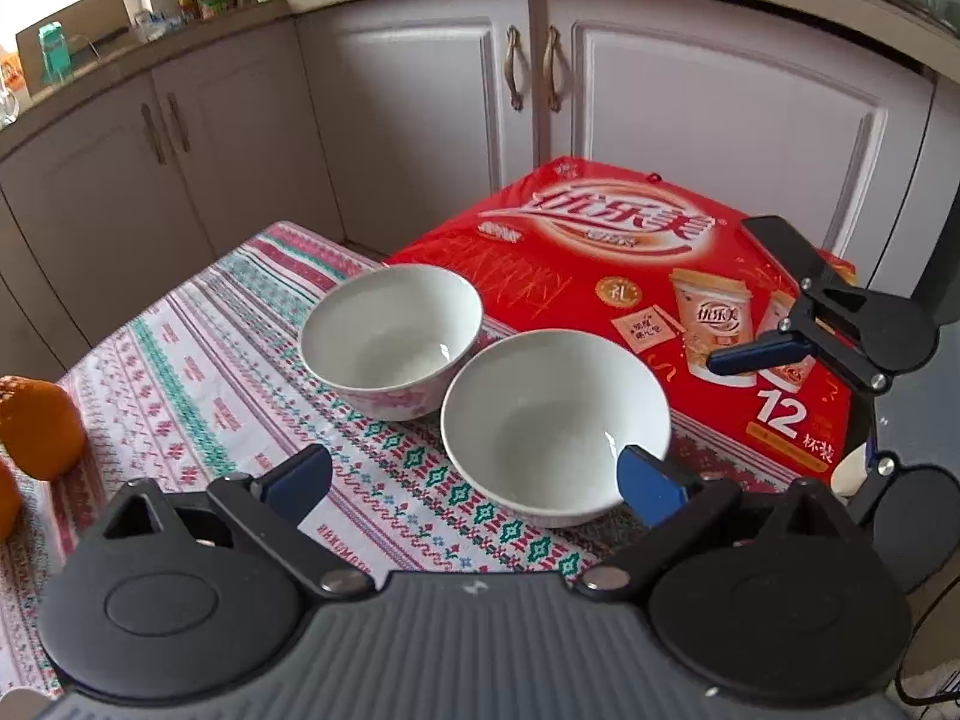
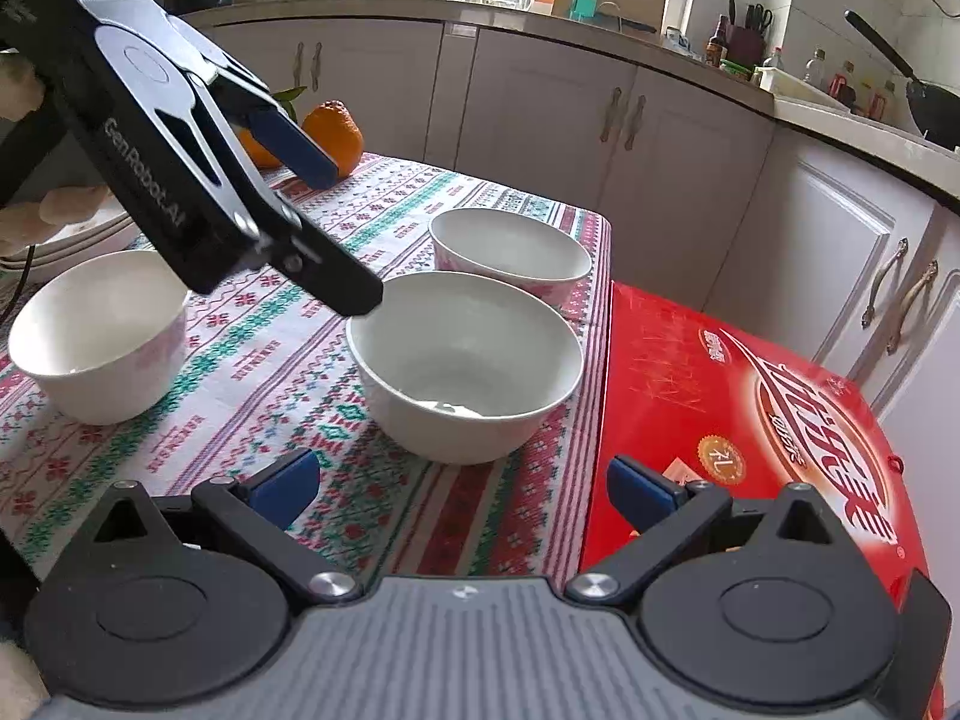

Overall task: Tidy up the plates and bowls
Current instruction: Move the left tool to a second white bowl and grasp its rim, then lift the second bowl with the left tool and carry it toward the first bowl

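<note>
1. The left gripper (image 1: 474, 480) has its fingers (image 1: 297, 480) spread wide and released, with nothing clamped; its right fingertip sits at or just over the rim of the near bowl (image 1: 555, 426), and whether it touches I cannot tell
2. The right gripper (image 2: 462, 480) also has its fingers (image 2: 285, 480) parted and empty; it hangs low over the edge of the worktop (image 2: 252, 360), with the near bowl just ahead of them and no contact visible
3. The far bowl (image 1: 390, 339) stands upright just behind the near bowl; in the left wrist view their rims look close together, possibly touching; both appear empty
4. A third bowl (image 2: 99, 336) stands well apart to the left in the right wrist view, partly behind the left gripper's body; behind it some stacked plates (image 2: 78, 234) lie at the frame edge, mostly hidden
5. Beside the patterned cloth sits a red carton (image 1: 600, 276), and oranges (image 2: 336, 132) rest at the worktop's far side
6. Judged from this layout, little of the task is done: the three bowls stand separate and unstacked; only the plates seem gathered
7. What is left is probably to grasp a bowl by its rim, nest the bowls together and set them by the plates
</note>
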